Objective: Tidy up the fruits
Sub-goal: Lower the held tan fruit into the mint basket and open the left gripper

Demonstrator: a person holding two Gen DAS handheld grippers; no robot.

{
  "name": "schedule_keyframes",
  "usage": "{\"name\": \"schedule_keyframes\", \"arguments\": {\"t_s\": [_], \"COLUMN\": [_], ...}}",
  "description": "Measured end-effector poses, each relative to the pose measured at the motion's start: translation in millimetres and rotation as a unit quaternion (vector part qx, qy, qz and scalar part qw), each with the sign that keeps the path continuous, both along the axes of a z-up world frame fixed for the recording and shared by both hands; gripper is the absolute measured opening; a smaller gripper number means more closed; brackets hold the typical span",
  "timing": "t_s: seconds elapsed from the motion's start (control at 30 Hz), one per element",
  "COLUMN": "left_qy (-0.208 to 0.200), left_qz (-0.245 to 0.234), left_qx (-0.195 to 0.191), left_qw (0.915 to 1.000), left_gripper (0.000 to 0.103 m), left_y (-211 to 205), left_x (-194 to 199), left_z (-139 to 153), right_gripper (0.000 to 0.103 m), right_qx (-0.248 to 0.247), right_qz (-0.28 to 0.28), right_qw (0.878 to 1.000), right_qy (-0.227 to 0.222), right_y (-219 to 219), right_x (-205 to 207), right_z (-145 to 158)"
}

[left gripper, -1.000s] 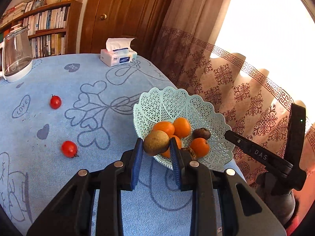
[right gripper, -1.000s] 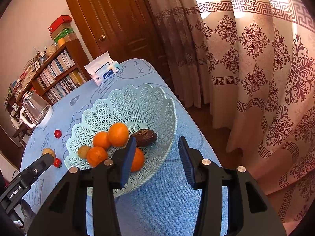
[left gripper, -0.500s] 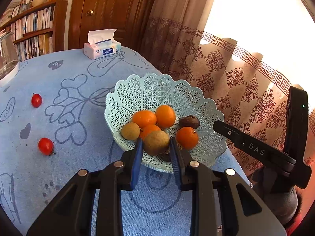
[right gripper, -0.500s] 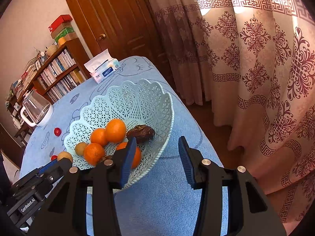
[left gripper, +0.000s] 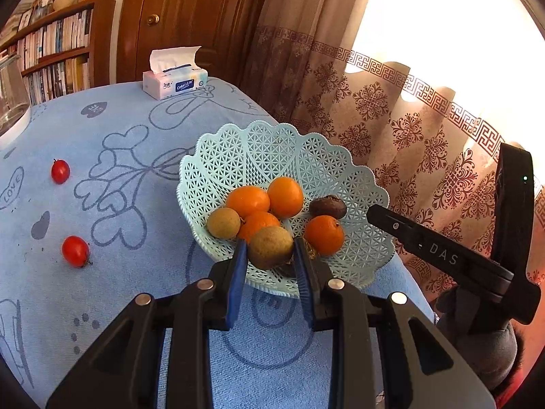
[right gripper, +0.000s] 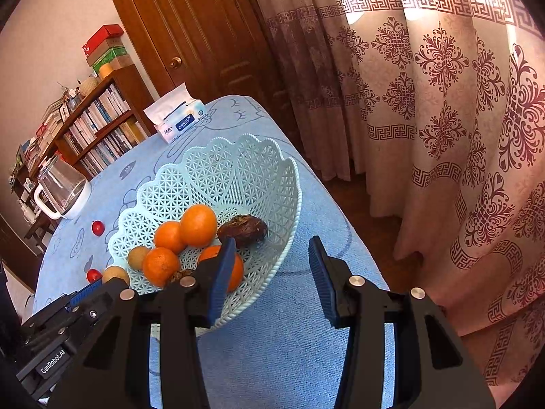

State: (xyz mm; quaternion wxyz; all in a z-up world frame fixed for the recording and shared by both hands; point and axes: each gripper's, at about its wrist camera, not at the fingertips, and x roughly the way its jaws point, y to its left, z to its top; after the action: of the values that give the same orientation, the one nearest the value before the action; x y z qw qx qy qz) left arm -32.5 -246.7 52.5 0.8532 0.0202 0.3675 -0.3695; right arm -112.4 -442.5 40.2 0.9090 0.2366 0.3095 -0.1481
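Blue pads of our left gripper [left gripper: 269, 259] are pinching a brown-green fruit [left gripper: 270, 247], round and dull-skinned, just at the near rim of the pale lattice basket [left gripper: 272, 150], so we are judging this the delivery step. Next we are needing to ease it over the rim and spread the fingers so it settles beside the oranges [left gripper: 285, 196]. Our right gripper [right gripper: 269, 272] is hanging spread and empty by the basket's side. Farther off, two tomatoes [left gripper: 75, 251] are waiting on the blue cloth [left gripper: 112, 245].
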Motion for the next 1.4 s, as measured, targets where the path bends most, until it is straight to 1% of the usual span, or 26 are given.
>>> {"name": "schedule_keyframes", "arguments": {"t_s": [0.67,0.87,1.17,1.2,1.3,1.4], "left_qy": [-0.002,-0.006,0.000,-0.002,-0.003,0.004], "left_qz": [0.000,-0.011,-0.008,-0.006,0.003,0.009], "left_qx": [0.001,0.004,-0.001,-0.001,-0.003,-0.008], "left_qw": [1.0000,0.9999,1.0000,1.0000,1.0000,0.9999], "left_gripper": [0.028,0.029,0.029,0.031,0.043,0.044], "left_y": [-1.1,-6.5,-2.8,-2.2,1.3,6.4], "left_x": [0.0,-6.0,-6.1,-6.1,-4.7,-1.3], "left_z": [0.0,-0.6,0.9,1.2,2.6,2.3], "right_gripper": [0.046,0.046,0.046,0.046,0.046,0.046], "right_qx": [0.000,0.000,0.002,0.002,0.001,0.001], "right_qz": [0.000,0.000,-0.006,-0.006,-0.005,-0.005], "right_qw": [1.000,1.000,1.000,1.000,1.000,1.000], "right_qy": [0.000,0.000,-0.003,-0.003,-0.002,-0.004], "right_y": [-0.3,-0.5,-3.9,-4.0,-4.1,-2.4], "right_x": [0.2,0.1,-1.4,-1.8,-1.8,-2.4], "right_z": [0.2,0.3,0.0,0.0,0.0,1.9]}}
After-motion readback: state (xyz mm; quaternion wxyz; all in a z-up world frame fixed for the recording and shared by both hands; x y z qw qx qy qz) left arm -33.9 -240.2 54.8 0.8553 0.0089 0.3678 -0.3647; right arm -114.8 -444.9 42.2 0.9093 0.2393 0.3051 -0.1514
